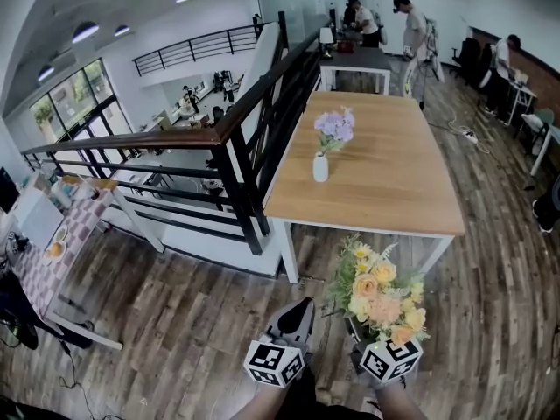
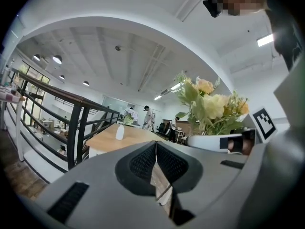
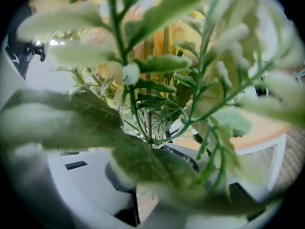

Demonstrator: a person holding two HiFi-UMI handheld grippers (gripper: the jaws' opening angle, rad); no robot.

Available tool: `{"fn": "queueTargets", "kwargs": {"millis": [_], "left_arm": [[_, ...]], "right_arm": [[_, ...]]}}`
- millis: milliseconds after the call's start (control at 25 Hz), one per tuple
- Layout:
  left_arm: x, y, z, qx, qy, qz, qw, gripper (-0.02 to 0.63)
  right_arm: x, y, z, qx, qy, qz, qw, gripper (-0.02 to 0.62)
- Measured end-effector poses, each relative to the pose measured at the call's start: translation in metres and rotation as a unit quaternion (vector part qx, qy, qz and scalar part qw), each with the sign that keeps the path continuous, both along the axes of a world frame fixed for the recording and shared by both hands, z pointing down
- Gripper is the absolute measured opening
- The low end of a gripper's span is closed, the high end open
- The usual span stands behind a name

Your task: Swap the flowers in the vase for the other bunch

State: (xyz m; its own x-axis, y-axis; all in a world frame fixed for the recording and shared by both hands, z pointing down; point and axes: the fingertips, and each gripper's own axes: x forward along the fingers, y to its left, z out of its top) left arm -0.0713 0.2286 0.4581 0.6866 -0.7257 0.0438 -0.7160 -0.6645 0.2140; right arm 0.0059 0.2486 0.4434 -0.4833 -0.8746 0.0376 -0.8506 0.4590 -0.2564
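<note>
While we stand well short of the light wooden tabletop (image 1: 394, 182), our right gripper (image 1: 366, 329) is clamped tight on the thin green stems of the peach-and-yellow bouquet (image 1: 381, 294). We carry it upright so its soft, ruffled heads and feathery leaves aren't crushed. Our left gripper (image 1: 299, 311) is fully closed on nothing, free, we judge, to pull the lilac flowers (image 1: 334, 128) from the small, smooth white vase (image 1: 320, 167), which stands near the tabletop's left edge.
</note>
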Motion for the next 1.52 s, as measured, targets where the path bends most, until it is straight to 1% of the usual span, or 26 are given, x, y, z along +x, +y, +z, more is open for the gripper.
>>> {"fn": "queueTargets", "kwargs": {"millis": [200, 360, 640, 840, 960, 1240, 1520], "left_arm": [[0.009, -0.028, 0.011, -0.012, 0.006, 0.000, 0.9999, 0.012], [0.028, -0.059, 0.013, -0.010, 0.004, 0.023, 0.9997, 0.012], [0.065, -0.122, -0.001, -0.002, 0.011, 0.055, 0.9984, 0.012], [0.078, -0.160, -0.001, -0.001, 0.009, 0.075, 0.9971, 0.012], [0.081, -0.184, 0.002, -0.003, 0.003, 0.082, 0.9966, 0.012], [0.080, -0.244, 0.001, -0.005, 0.012, 0.079, 0.9968, 0.012], [0.069, -0.295, 0.009, -0.011, 0.015, 0.079, 0.9967, 0.012]], "right_arm": [[0.012, -0.026, 0.016, -0.011, -0.004, 0.007, 1.000, 0.055], [0.020, -0.056, 0.011, -0.008, 0.001, 0.016, 1.000, 0.055], [0.053, -0.113, -0.001, -0.003, 0.003, 0.044, 0.999, 0.055], [0.063, -0.150, 0.000, -0.007, 0.000, 0.058, 0.998, 0.055], [0.067, -0.174, -0.001, -0.008, -0.004, 0.063, 0.998, 0.055], [0.065, -0.232, -0.004, -0.004, -0.012, 0.059, 0.998, 0.055], [0.055, -0.283, 0.000, -0.006, -0.017, 0.060, 0.998, 0.055]]}}
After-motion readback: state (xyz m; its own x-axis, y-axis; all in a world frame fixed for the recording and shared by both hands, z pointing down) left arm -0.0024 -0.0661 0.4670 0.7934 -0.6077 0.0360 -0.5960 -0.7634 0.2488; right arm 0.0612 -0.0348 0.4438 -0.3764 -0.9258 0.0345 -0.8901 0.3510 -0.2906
